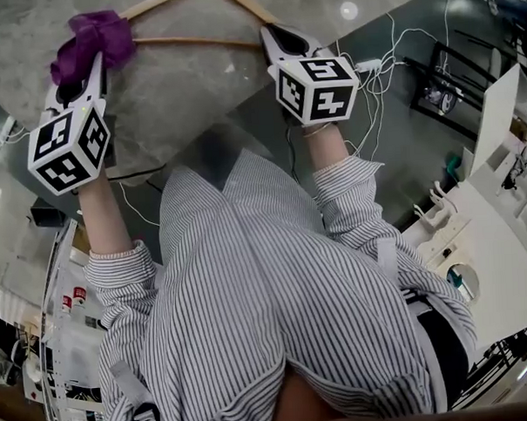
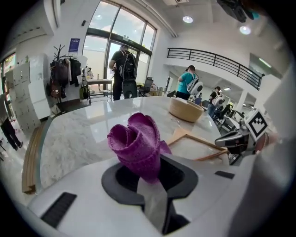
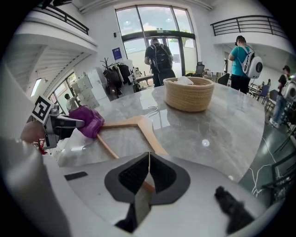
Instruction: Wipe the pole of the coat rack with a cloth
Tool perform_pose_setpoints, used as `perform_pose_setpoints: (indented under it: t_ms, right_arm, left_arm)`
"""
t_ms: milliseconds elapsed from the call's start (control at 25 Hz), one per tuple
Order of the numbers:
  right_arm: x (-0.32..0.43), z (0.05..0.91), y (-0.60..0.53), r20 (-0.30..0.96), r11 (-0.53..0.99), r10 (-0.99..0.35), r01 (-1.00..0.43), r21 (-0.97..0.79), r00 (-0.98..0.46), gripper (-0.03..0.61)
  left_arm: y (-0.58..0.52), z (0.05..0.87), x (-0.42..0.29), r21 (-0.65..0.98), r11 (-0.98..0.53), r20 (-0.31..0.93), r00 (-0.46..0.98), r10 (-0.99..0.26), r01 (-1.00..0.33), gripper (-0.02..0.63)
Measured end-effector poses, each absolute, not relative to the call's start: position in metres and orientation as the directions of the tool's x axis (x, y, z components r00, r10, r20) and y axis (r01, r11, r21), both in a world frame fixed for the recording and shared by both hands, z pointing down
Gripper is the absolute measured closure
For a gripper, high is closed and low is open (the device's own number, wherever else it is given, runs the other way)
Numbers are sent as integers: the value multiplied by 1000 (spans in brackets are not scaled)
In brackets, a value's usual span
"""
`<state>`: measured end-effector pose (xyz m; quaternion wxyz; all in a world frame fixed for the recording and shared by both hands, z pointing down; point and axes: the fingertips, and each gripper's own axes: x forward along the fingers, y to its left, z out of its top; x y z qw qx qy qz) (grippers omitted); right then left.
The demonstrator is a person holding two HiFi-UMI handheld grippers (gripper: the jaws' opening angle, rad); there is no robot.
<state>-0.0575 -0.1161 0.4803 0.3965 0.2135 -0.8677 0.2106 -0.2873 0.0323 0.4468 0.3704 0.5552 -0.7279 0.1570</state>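
Note:
A purple cloth point(image 1: 95, 42) is bunched between the jaws of my left gripper point(image 1: 94, 64), which is shut on it. In the left gripper view the cloth point(image 2: 136, 143) sticks up from the left gripper point(image 2: 150, 173). A wooden hanger point(image 1: 195, 41) lies on the marble table point(image 1: 180, 104). The cloth point(image 3: 87, 121) sits at the hanger's left corner. My right gripper point(image 1: 282, 39) is shut on the hanger's right end; in the right gripper view the hanger point(image 3: 138, 124) runs under the closed jaws of the right gripper point(image 3: 149, 172).
A woven basket point(image 3: 188, 95) stands farther back on the round table. A coat rack point(image 2: 60, 69) hung with clothes stands far off by the glass doors. Several people stand in the hall. Cables lie on the floor to the table's right point(image 1: 388, 69).

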Motion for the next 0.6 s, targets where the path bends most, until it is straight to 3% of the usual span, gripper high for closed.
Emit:
perform_pose_setpoints:
  t_ms: [600]
  right_arm:
    - [-19,496,-89,793,769,-167,-580,-268,-587,560]
  left_arm:
    - [32,452,-262,152,278,738,-78,-670,-948,525]
